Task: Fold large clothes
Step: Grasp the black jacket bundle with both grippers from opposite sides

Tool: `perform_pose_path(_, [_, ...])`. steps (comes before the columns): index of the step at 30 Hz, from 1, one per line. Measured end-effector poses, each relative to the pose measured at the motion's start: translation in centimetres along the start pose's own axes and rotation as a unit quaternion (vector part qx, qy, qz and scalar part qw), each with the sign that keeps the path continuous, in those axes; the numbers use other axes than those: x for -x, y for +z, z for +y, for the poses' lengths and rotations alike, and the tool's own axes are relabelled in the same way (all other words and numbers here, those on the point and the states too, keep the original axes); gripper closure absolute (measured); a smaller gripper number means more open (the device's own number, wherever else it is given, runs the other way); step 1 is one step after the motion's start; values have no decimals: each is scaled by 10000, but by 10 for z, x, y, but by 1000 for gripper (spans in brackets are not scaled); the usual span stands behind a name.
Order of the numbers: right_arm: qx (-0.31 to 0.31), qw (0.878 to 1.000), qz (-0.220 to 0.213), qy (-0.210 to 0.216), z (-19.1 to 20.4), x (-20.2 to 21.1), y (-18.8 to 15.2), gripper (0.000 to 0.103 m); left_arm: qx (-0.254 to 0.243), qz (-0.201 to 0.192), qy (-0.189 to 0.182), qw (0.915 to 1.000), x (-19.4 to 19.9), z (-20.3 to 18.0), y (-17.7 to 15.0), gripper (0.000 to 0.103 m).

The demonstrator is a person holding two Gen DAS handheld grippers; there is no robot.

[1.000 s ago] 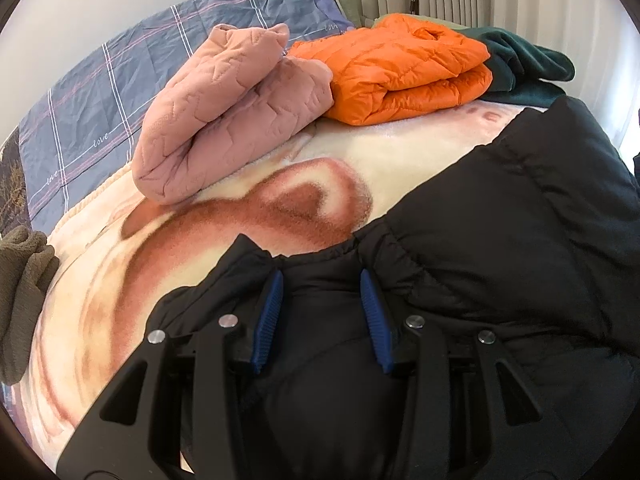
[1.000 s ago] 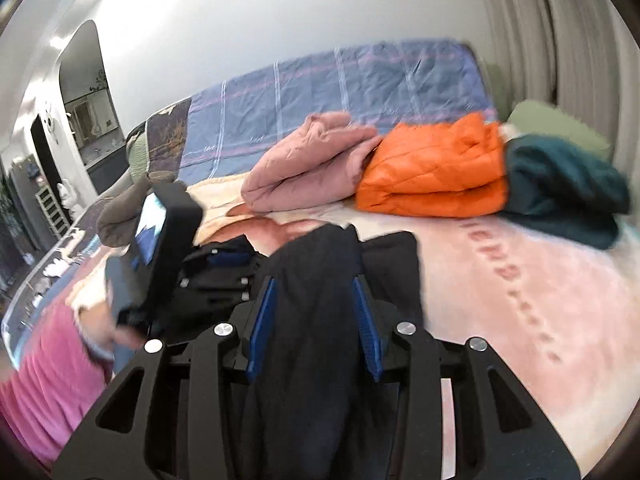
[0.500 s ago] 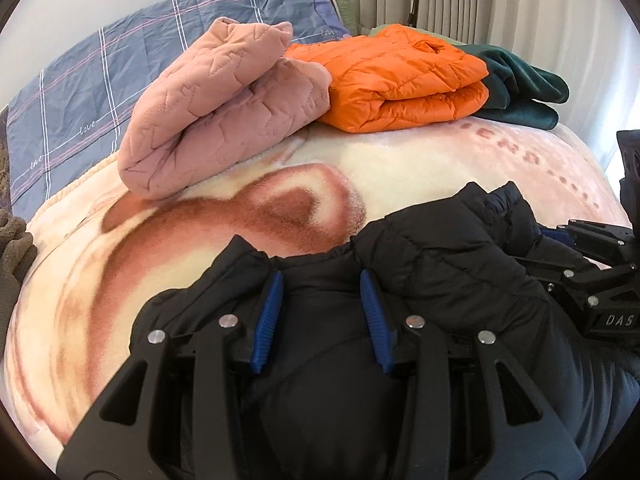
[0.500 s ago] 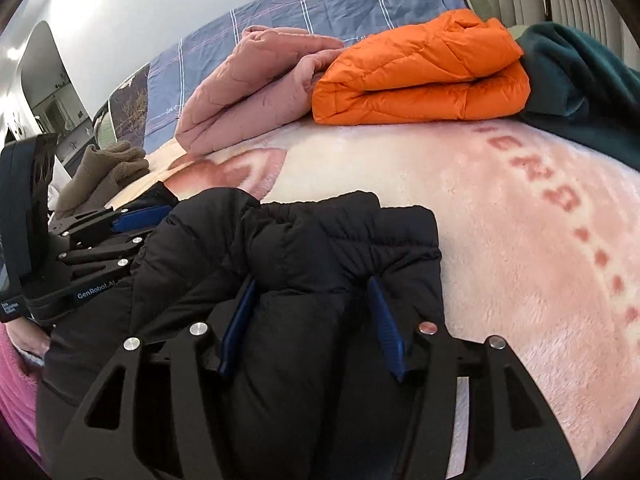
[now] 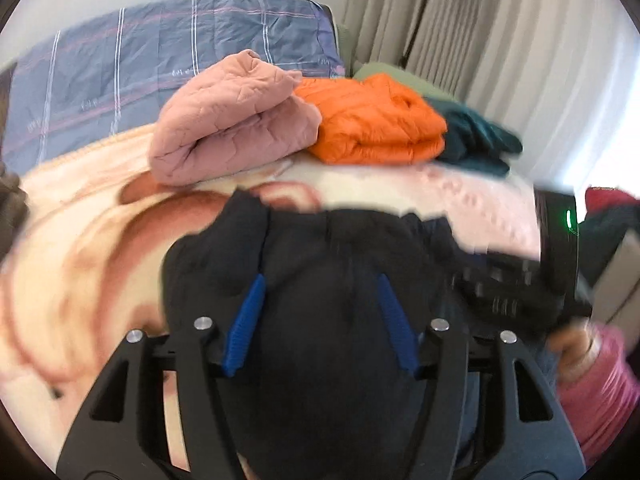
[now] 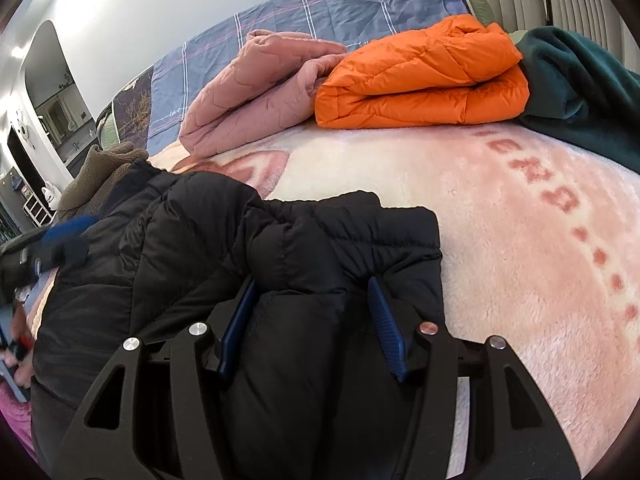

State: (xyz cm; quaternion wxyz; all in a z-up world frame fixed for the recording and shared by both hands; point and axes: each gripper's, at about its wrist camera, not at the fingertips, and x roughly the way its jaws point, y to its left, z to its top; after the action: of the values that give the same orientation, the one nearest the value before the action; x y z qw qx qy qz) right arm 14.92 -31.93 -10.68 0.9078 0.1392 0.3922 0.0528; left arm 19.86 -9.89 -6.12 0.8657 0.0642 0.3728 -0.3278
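Observation:
A black puffer jacket (image 5: 320, 248) lies bunched on the pink-and-cream blanket (image 5: 80, 248) of a bed. My left gripper (image 5: 320, 320) hangs over its near left part. Its jaws are opening, with jacket fabric between the blue pads; the picture is blurred. My right gripper (image 6: 312, 320) rests low on the jacket (image 6: 240, 232) at its right end, jaws apart, with puffy fabric bulging up between the pads. The right gripper (image 5: 520, 288) also shows at the right of the left wrist view.
Folded pink quilted (image 5: 232, 124), orange puffer (image 5: 376, 124) and dark green (image 5: 476, 140) garments line the back of the bed. Behind them are a blue plaid cover (image 5: 160, 48) and curtains (image 5: 460, 32). An olive fleece (image 6: 104, 168) lies far left. A pink sleeve (image 5: 600, 376) is near right.
The right gripper came down with the jacket's end onto the bed and its jaws widened. The left gripper's jaws then widened too, and it lifted and swung, blurring its view.

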Motion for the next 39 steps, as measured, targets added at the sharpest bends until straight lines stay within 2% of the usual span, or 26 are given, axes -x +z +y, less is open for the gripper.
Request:
perform_pose_path(2, [14, 10000, -7, 0, 1, 0, 0, 46, -462, 74, 397, 9981, -2, -10, -14, 40])
perform_pose_path(4, [20, 10000, -13, -34, 2, 0, 0, 46, -613, 170, 587, 9962, -16, -13, -27, 40])
perform_pose_path(7, [-27, 10000, -19, -64, 0, 1, -1, 46, -480, 222, 539, 9971, -28, -9, -31, 38])
perform_pose_path(14, [107, 9995, -58, -291, 7, 7, -2, 44, -598, 265, 646, 9958, -29, -12, -35, 38])
perform_pose_path(16, [126, 9976, -134, -672, 12, 28, -4, 42, -590, 268, 677, 9956, -28, -14, -35, 38])
perform_pose_path(17, [-4, 9972, -210, -723, 12, 43, -6, 42, -602, 258, 734, 9952, -27, -15, -35, 38])
perform_pose_path(20, [-182, 9973, -642, -306, 17, 102, -19, 44, -635, 214, 793, 9946, -25, -18, -38, 38])
perform_pose_path(23, [212, 9959, -769, -436, 34, 130, -37, 45, -669, 208, 838, 9940, -26, -20, -38, 38])
perform_pose_path(25, [487, 9973, -464, -284, 43, 128, -55, 45, -749, 221, 880, 9931, -26, -22, -38, 38])
perform_pose_path(28, [243, 9992, 202, -241, 34, 93, -86, 43, -763, 202, 852, 9932, -25, -23, -38, 38])
perform_pose_path(30, [-12, 9998, 19, -173, 25, 79, -102, 39, -753, 172, 807, 9937, -25, -22, -39, 38])
perform_pose_path(35, [102, 9987, -140, -470, 34, 87, -104, 39, -794, 167, 840, 9932, -26, -24, -40, 38])
perform_pose_path(39, [31, 9981, -267, -555, 33, 114, -103, 40, -807, 149, 875, 9928, -25, -25, -41, 38])
